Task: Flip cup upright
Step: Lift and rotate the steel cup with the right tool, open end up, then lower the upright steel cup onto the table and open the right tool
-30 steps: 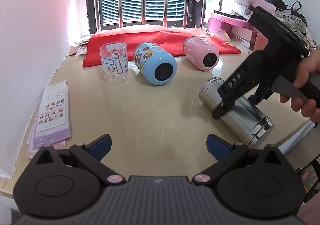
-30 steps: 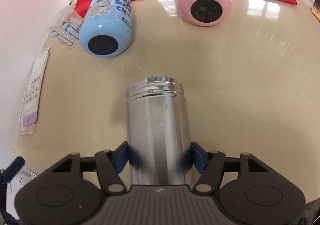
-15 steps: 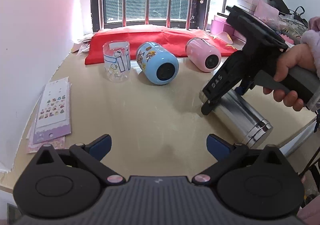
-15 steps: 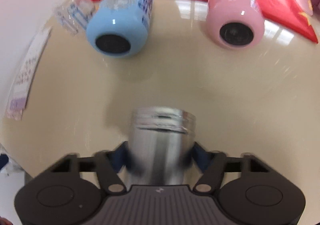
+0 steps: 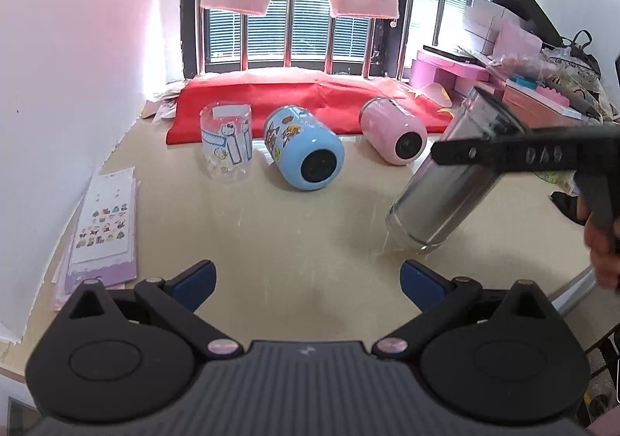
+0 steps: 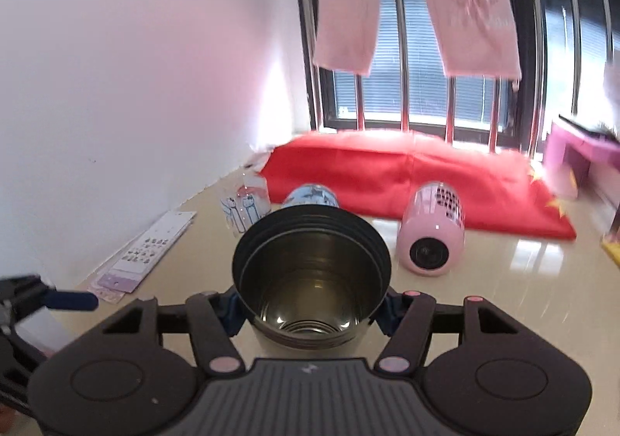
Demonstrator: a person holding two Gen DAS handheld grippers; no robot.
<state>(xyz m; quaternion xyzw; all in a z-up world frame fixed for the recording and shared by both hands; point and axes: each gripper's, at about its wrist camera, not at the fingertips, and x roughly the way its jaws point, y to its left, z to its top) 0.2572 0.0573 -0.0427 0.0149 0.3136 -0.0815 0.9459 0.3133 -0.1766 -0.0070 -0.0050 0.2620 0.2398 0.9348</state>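
Observation:
My right gripper [image 6: 310, 314] is shut on the steel cup [image 6: 310, 281], whose open mouth faces the right wrist camera. In the left wrist view the steel cup [image 5: 445, 180] is tilted, mouth up and to the right, its lower end just above the table, with the right gripper [image 5: 480, 153] clamped across it. My left gripper [image 5: 306, 277] is open and empty, low over the near table edge. A blue cup [image 5: 304, 147] and a pink cup [image 5: 395, 134] lie on their sides. A clear cartoon glass [image 5: 226, 141] stands upright.
A red cloth [image 5: 294, 99] lies along the window at the back. Sticker sheets [image 5: 104, 227] lie at the left beside the white wall. Pink boxes and clutter [image 5: 523, 76] stand at the back right. The beige table [image 5: 271, 234] ends close at the right.
The right gripper has lifted the steel cup off the table and swung it from lying on its side to nearly upright. The left gripper has stayed put.

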